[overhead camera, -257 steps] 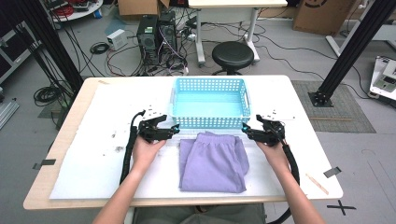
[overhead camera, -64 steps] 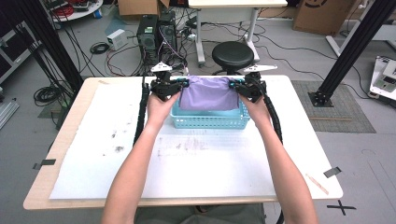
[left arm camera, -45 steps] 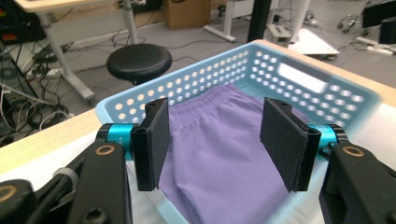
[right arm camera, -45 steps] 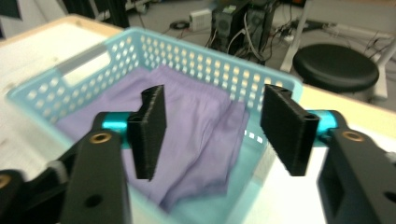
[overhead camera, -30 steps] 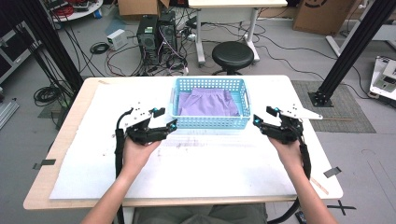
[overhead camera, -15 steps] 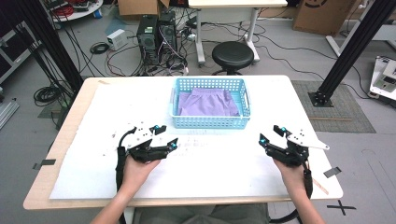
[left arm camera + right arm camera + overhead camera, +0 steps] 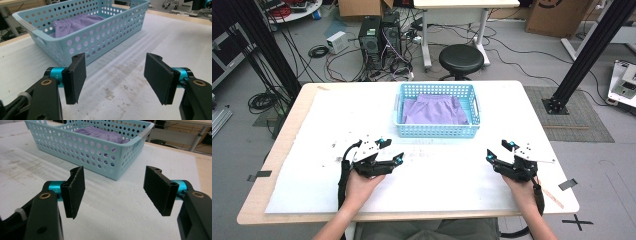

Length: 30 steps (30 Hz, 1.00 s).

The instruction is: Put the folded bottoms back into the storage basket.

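High view shows a blue basket [image 7: 437, 131] at the far middle of the desk [image 7: 292, 120]. A purple cloth [image 7: 432, 110] lies folded inside the basket. The left gripper [image 7: 390, 151] is at the near left of the desk, held in the person's left hand [image 7: 362, 182]. The right gripper [image 7: 498, 151] is at the near right, held in the right hand [image 7: 523, 186]. Both grippers are apart from the basket, one on each side, closer to the person than the basket is.

Left gripper view looks along its two black jaws. The jaws stand wide apart and nothing is between them. Under them is the white desk cover [image 7: 120, 82] with some dirty marks. The basket [image 7: 100, 37] sits past the jaws, up and to the left, and the purple cloth [image 7: 72, 23] peeks out over its wall.

Right gripper view shows its jaws wide apart too, with nothing held. The basket [image 7: 82, 147] is past them, up and to the left, with the cloth [image 7: 100, 133] inside. Neither gripper touches the basket or the cloth.
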Each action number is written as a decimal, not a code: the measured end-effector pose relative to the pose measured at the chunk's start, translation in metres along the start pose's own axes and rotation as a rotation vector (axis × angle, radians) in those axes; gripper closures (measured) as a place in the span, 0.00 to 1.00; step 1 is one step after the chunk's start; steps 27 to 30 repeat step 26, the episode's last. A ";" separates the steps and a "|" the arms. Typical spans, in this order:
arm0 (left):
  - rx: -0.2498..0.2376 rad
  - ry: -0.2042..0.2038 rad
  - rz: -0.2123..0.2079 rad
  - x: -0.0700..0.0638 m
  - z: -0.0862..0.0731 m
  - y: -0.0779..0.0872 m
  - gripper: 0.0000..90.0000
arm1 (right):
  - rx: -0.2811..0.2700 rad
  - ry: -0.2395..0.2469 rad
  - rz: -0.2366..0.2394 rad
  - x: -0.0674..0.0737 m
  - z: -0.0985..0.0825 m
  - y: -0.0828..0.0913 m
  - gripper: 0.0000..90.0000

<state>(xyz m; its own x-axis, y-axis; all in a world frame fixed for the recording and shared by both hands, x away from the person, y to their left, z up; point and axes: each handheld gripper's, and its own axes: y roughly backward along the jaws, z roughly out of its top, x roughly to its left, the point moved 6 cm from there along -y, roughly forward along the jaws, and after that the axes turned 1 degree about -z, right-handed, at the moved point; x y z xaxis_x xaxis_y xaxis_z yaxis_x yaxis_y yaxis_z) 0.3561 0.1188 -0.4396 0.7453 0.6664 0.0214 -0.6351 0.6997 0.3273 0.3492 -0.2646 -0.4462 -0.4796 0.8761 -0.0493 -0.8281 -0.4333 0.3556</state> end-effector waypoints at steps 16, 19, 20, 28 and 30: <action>0.023 0.017 0.025 0.007 -0.005 0.002 0.38 | 0.015 -0.005 -0.020 -0.007 -0.004 -0.002 0.37; 0.025 0.019 0.027 0.007 -0.005 0.002 0.38 | 0.013 -0.005 -0.021 -0.008 -0.004 -0.002 0.37; 0.026 0.018 0.026 0.007 -0.006 0.002 0.38 | 0.012 -0.005 -0.021 -0.008 -0.003 -0.002 0.37; 0.028 0.027 0.035 0.009 -0.005 -0.001 0.38 | 0.022 -0.007 -0.008 -0.008 -0.005 -0.005 0.38; 0.028 0.027 0.035 0.009 -0.005 -0.001 0.38 | 0.022 -0.007 -0.008 -0.008 -0.005 -0.005 0.38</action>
